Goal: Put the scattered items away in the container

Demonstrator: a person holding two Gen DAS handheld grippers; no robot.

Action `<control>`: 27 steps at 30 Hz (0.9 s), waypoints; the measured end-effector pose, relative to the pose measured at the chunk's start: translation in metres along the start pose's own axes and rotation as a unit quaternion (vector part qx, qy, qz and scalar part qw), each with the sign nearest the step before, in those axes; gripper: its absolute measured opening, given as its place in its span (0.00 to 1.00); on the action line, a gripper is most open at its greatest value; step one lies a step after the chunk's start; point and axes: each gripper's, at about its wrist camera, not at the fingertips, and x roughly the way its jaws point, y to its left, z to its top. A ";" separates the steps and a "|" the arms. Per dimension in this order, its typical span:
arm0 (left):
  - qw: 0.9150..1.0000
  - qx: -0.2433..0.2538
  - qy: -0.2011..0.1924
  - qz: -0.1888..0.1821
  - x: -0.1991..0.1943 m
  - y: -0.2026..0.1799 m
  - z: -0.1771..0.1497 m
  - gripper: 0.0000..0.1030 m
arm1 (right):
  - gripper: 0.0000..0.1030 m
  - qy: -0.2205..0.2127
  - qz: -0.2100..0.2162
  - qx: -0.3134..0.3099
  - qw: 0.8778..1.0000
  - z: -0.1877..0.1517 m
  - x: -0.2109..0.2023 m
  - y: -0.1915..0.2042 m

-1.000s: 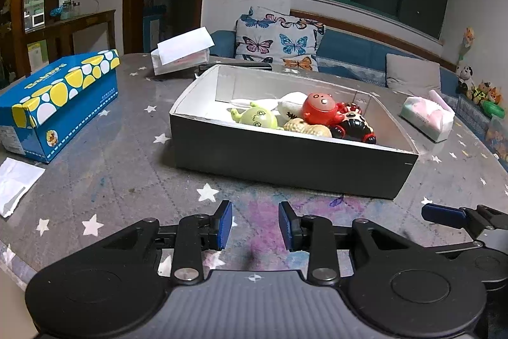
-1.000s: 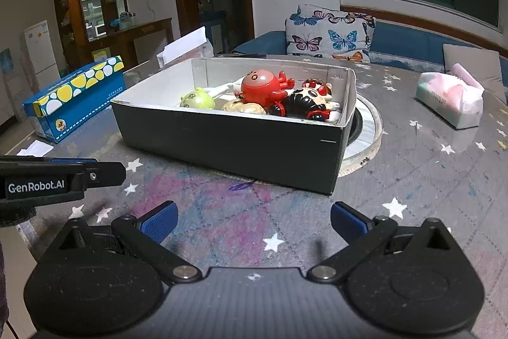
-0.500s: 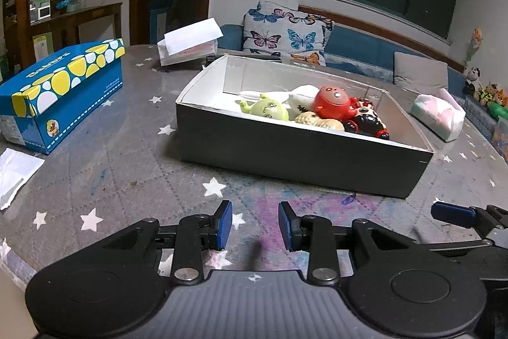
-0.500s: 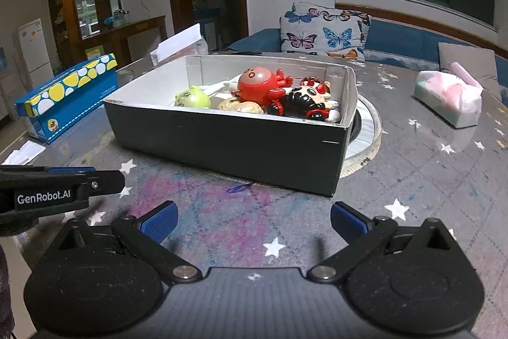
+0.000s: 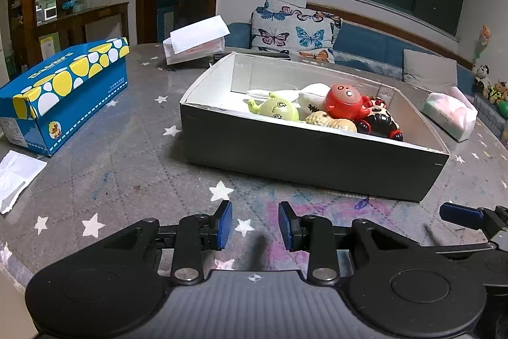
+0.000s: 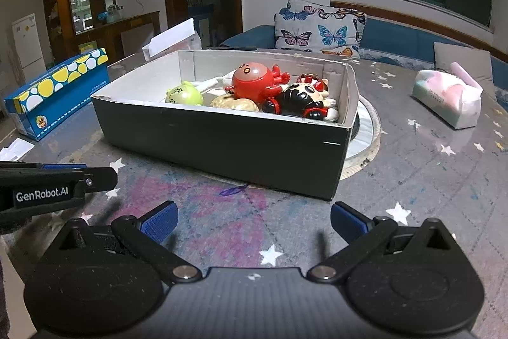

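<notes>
A dark grey open box (image 5: 304, 154) (image 6: 222, 142) sits on the star-patterned table. Inside it lie several toys: a green figure (image 5: 279, 109) (image 6: 184, 94), a red round one (image 5: 344, 102) (image 6: 257, 81), a tan one (image 5: 330, 122) and a black-and-red doll (image 5: 379, 123) (image 6: 301, 100). My left gripper (image 5: 255, 224) hovers over the table in front of the box, open, nothing between its blue pads. My right gripper (image 6: 254, 220) stands open wider, also empty, near the box's right front corner. Each gripper shows at the edge of the other's view.
A blue and yellow spotted carton (image 5: 63, 91) (image 6: 57, 91) stands at the left, with white paper (image 5: 16, 177) near the table edge. A pink-white tissue pack (image 5: 451, 116) (image 6: 447, 97) lies at the right. A white open box (image 5: 193, 43) is behind. A round plate (image 6: 365, 135) lies under the box.
Both views have tilted slightly, so the box sits a bit lower in frame. The grippers' openings and the toys are unchanged.
</notes>
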 end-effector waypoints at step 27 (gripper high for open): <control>1.000 0.023 0.006 0.020 0.013 -0.003 0.015 0.34 | 1.00 0.010 -0.003 0.010 1.000 0.011 0.015 -0.001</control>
